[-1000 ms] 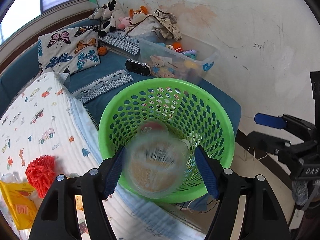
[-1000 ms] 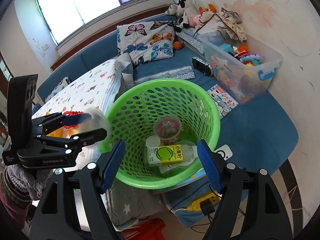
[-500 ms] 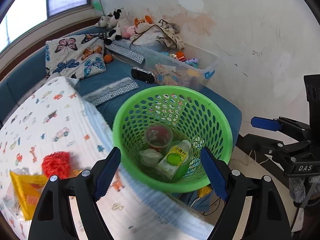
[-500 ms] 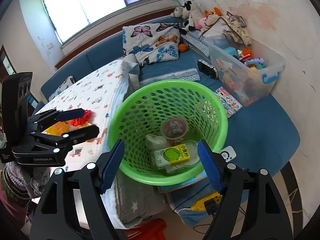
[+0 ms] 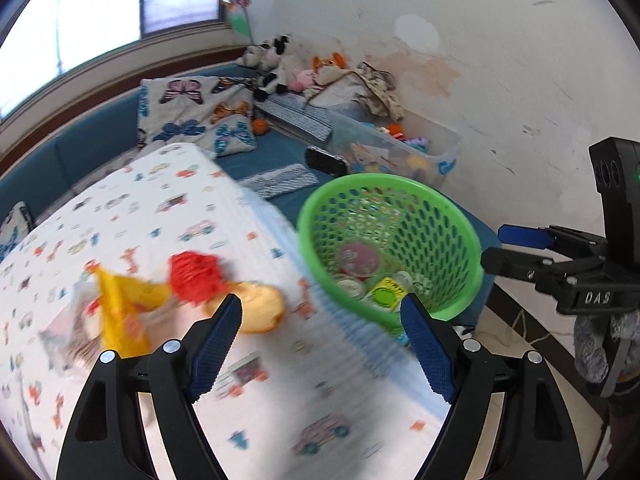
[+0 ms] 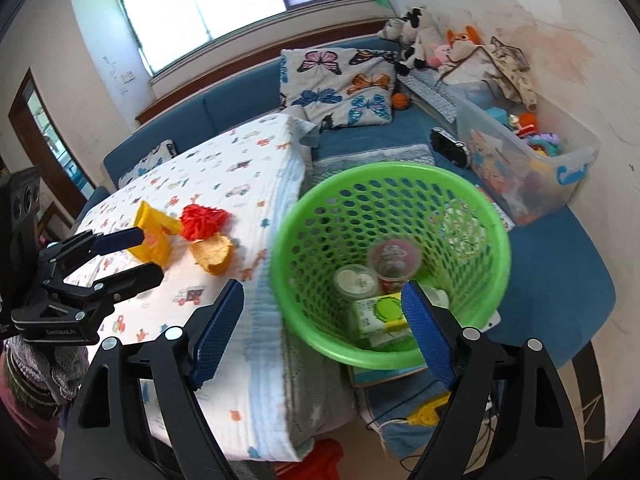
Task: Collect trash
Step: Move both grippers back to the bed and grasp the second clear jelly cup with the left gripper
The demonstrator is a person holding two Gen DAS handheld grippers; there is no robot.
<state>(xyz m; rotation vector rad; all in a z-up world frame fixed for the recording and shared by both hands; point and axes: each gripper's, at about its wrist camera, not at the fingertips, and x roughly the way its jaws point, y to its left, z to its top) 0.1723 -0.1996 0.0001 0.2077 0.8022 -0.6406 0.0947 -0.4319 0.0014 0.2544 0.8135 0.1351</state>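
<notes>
Cup dropped into green basket (image 5: 456,216); both grippers' jaws just widened, released, holding nothing.

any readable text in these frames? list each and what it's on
"DAS": on the right gripper body, left wrist view.
Left gripper body lettering: too blurred to read.
Green carton in the green basket: print unreadable.
Yellow wrapper: print unreadable.

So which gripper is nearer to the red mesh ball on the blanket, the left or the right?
Left. The left gripper hangs open beside the red mesh ball over the blanket. The right gripper is open beyond the green basket.
</notes>
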